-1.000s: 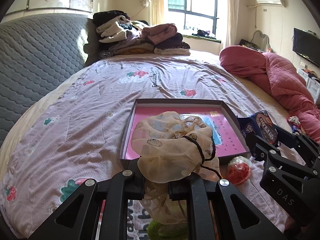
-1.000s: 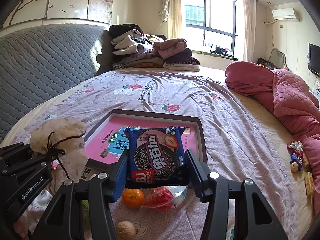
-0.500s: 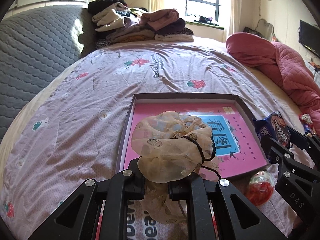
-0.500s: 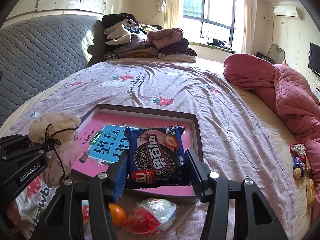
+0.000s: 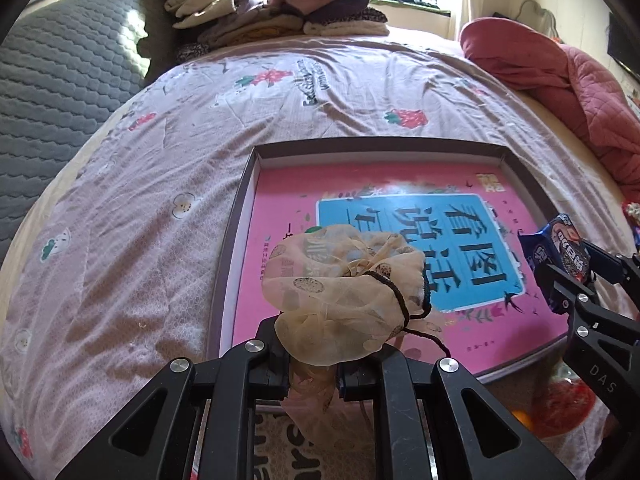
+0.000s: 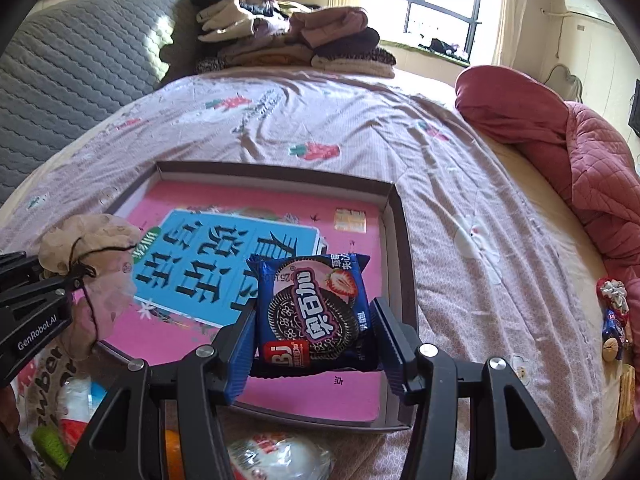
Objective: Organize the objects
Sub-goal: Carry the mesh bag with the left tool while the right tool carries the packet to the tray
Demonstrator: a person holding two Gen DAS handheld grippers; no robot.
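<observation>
A shallow dark-rimmed box (image 5: 240, 196) with a pink and blue printed floor lies on the bed; it also shows in the right wrist view (image 6: 400, 216). My left gripper (image 5: 312, 372) is shut on a beige mesh drawstring pouch (image 5: 340, 300), held over the box's near left corner. The pouch shows at the left in the right wrist view (image 6: 80, 240). My right gripper (image 6: 314, 344) is shut on a blue cookie packet (image 6: 312, 308), held over the box's near right part. The packet shows at the right in the left wrist view (image 5: 560, 248).
A clear red-and-white bagged item (image 6: 280, 456), an orange (image 6: 174, 452) and other small things lie on the bed before the box. Folded clothes (image 6: 292, 36) are stacked at the headboard. A pink quilt (image 6: 580, 160) lies right, with small items (image 6: 612, 316) beside it.
Both grippers have moved forward and tilted down over the box, each still holding its item. The box now fills more of both views.
</observation>
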